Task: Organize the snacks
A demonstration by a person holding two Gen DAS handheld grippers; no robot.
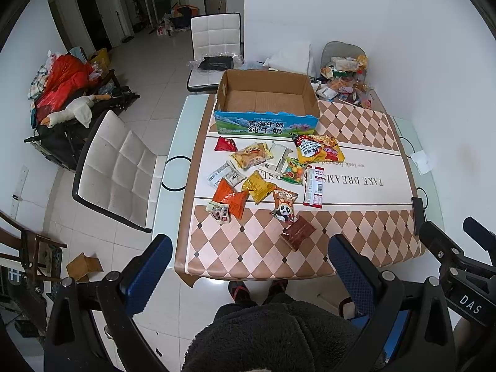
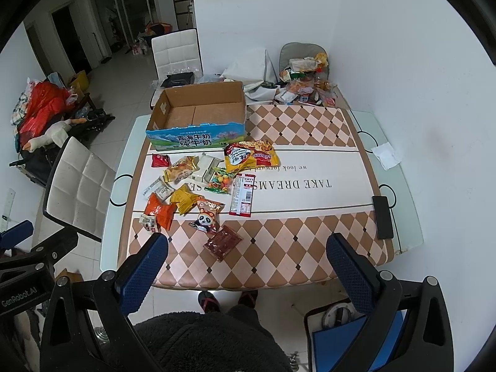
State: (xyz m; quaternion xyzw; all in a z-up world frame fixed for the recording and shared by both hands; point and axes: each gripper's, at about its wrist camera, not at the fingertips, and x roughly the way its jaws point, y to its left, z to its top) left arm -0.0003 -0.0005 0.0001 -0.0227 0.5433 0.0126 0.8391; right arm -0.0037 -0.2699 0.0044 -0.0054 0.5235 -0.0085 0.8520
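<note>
Both hand-held grippers [image 1: 249, 266] [image 2: 248, 266] spread wide, empty, snacks [image 2: 201, 192] well ahead, near cardboard box [image 2: 198, 114].

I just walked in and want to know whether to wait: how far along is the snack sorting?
Nothing looks done: the cardboard box is empty. Nothing is in hand either; the left gripper and right gripper are both open, held back from the table edge. All the snack packets, including the brown packet nearest the grippers, are left lying loose on the mat.
</note>
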